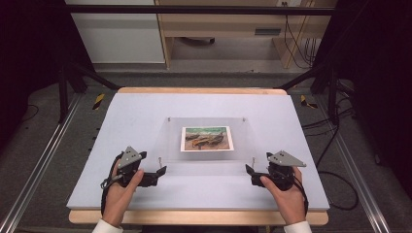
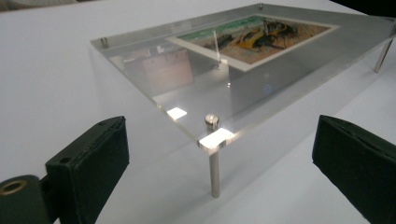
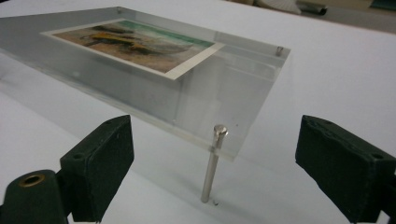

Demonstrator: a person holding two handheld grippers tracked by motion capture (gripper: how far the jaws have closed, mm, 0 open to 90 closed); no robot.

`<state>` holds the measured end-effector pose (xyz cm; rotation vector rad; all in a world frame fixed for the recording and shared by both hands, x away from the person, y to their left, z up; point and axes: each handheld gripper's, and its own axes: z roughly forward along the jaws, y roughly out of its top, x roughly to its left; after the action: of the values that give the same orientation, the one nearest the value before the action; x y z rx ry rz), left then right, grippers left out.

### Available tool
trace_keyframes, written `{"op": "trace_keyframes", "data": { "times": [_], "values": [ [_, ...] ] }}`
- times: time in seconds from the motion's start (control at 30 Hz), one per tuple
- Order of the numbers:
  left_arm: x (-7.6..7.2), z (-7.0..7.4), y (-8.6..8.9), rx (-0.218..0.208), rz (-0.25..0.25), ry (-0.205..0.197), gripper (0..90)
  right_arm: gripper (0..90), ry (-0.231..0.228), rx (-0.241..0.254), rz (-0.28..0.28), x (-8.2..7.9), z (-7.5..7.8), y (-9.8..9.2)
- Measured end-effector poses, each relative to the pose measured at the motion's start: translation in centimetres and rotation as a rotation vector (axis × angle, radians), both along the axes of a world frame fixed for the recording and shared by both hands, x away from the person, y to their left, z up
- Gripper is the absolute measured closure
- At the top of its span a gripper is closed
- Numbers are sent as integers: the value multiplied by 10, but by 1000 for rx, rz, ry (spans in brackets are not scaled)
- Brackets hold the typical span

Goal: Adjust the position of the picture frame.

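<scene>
So both grippers sit low on the tabletop (image 1: pixel 145 111), jaws wide apart, nothing in them. Left gripper (image 1: pixel 154 176) faces one near corner of the clear acrylic frame (image 1: pixel 170 141), right gripper (image 1: pixel 253 175) the other; each has a thin metal leg (image 2: pixel 214 168) dead ahead between its jaws. Frame looks stiff, slick, scratch-prone, so I'd grab edges or legs. The photo (image 1: pixel 207 138) sits on it, otherwise nothing's in the way.

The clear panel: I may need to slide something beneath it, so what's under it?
Under the clear panel, metal legs raise it above the white table. The picture hides what lies beneath it.
</scene>
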<state>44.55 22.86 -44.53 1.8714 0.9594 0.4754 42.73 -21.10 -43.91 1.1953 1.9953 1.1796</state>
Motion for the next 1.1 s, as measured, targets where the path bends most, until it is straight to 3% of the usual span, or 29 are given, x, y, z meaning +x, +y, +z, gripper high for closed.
{"op": "trace_keyframes", "data": {
  "times": [0.07,0.1,0.2,0.33,0.43,0.57,0.6,0.63,0.73,0.77,0.83,0.93,0.97,1.1],
  "values": [
    [1,7,-2,-11,14,-1,37,120,-14,-13,-10,0,2,2],
    [3,15,-6,20,5,-17,34,120,-41,-19,-18,1,7,5],
    [9,25,-9,36,-1,-51,32,122,-74,-29,-29,5,16,7],
    [20,35,-12,45,-9,-63,34,140,-61,-20,-13,13,27,8],
    [28,45,-14,53,-19,-47,39,152,-53,-28,-9,23,38,10],
    [33,54,-18,87,-13,-77,72,163,-20,-37,-2,36,49,13],
    [34,56,-20,84,-14,-78,72,163,-20,-37,-2,36,49,13],
    [37,58,-21,48,-24,-77,72,162,-4,-26,-1,42,51,15],
    [39,56,-23,40,-29,-64,69,156,25,-24,7,51,51,17],
    [39,54,-24,17,-47,-46,67,150,31,-21,7,52,50,18],
    [38,50,-24,25,-25,-35,63,146,59,-25,14,57,45,22],
    [36,47,-23,39,-1,-25,65,175,61,-30,16,57,37,26],
    [36,43,-20,41,12,1,66,178,60,-31,19,57,35,26],
    [37,35,-16,28,25,35,66,185,86,-14,24,57,30,22]
  ]
}}
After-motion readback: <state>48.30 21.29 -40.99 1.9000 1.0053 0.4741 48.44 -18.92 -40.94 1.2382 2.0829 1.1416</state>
